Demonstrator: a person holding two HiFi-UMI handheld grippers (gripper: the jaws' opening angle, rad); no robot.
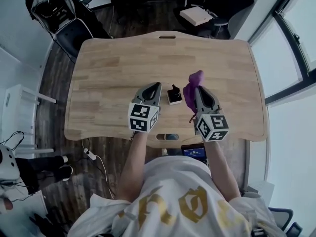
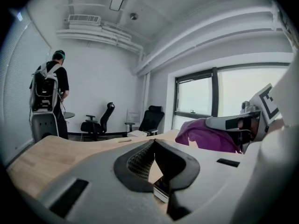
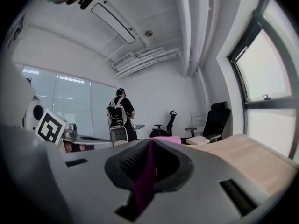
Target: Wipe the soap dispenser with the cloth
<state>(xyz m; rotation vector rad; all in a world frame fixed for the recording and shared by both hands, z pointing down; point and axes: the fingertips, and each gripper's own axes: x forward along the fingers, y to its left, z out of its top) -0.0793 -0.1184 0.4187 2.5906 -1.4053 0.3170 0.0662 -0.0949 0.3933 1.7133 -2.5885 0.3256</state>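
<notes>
Above the counter [image 1: 113, 68], the right claw [image 1: 198, 90] is pinching the cloth [image 1: 192, 84], seemingly ready for wiping, while the left claw [image 1: 157, 86], closed and empty, is hovering near the soap dispenser [image 1: 174, 95].

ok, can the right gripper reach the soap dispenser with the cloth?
Probably yes: the right gripper, shut on the cloth, is beside the soap dispenser with nothing between them.

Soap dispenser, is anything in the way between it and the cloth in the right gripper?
Nothing visible. The purple cloth, pinched in the right gripper, hangs just right of the soap dispenser in the head view, with only bare table between them.
</notes>
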